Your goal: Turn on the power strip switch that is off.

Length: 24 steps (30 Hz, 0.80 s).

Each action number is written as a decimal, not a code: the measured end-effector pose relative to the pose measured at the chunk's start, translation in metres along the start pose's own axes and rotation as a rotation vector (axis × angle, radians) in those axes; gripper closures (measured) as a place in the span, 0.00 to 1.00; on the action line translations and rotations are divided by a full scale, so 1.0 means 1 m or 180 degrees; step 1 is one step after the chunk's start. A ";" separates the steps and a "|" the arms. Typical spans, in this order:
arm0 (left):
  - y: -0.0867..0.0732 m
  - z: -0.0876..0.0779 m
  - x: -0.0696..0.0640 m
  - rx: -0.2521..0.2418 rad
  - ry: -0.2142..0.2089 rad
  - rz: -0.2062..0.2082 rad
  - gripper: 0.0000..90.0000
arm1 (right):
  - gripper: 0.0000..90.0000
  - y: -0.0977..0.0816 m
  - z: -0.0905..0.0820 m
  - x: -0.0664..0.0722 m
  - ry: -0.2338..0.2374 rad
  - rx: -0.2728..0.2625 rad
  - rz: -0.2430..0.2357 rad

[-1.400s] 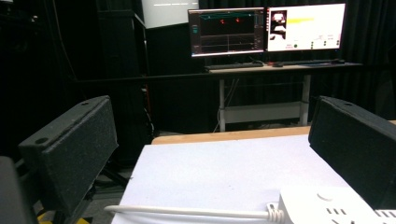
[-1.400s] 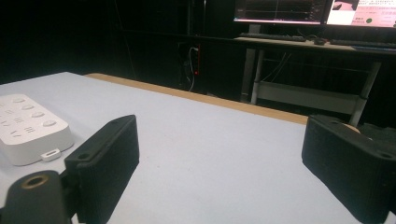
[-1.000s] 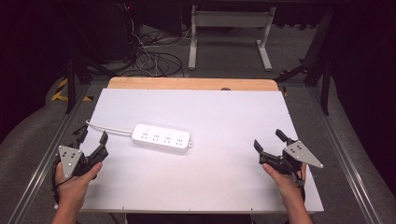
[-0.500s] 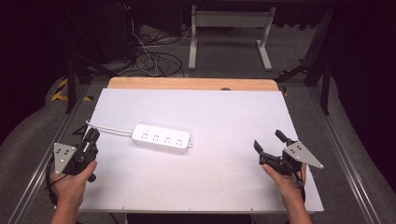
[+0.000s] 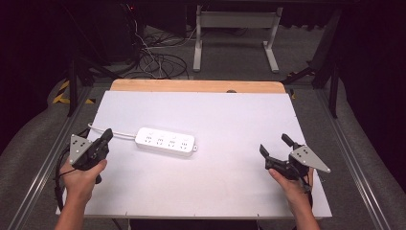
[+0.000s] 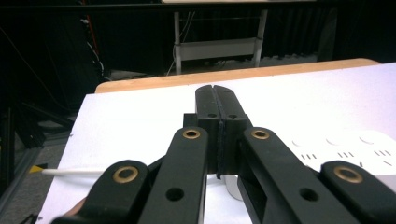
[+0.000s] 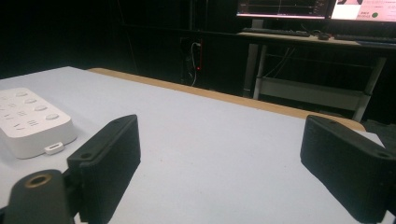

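white power strip (image 5: 165, 140), flat, four sockets.

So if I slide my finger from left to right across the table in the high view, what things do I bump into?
Left gripper, jaws shut on nothing → white cable → white power strip → right gripper, jaws open.

no readable text, labels or brands — monitor (image 7: 327, 9) print too small to read
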<state>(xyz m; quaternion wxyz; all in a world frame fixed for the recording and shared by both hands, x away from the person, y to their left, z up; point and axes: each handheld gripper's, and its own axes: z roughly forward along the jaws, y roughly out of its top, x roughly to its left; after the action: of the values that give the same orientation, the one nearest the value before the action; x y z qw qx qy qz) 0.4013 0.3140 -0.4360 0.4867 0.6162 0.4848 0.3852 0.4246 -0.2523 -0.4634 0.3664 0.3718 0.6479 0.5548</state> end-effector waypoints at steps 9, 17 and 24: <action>0.016 0.018 -0.002 0.0247 -0.0029 0.0094 1.00 | 0.14 0.000 -0.002 -0.002 -0.0023 -0.0003 0.0012; 0.038 0.039 -0.017 0.0530 -0.0126 0.0320 1.00 | 0.15 -0.001 -0.002 -0.002 -0.0009 0.0024 -0.0003; 0.041 0.069 -0.038 0.0909 -0.0225 0.0479 1.00 | 0.15 -0.001 -0.003 -0.004 -0.0018 0.0014 0.0016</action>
<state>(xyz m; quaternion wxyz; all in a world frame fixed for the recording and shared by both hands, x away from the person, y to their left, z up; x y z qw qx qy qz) 0.4669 0.2589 -0.4123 0.3807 0.7268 0.4697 0.3258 0.4238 -0.2571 -0.4638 0.3660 0.3758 0.6471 0.5532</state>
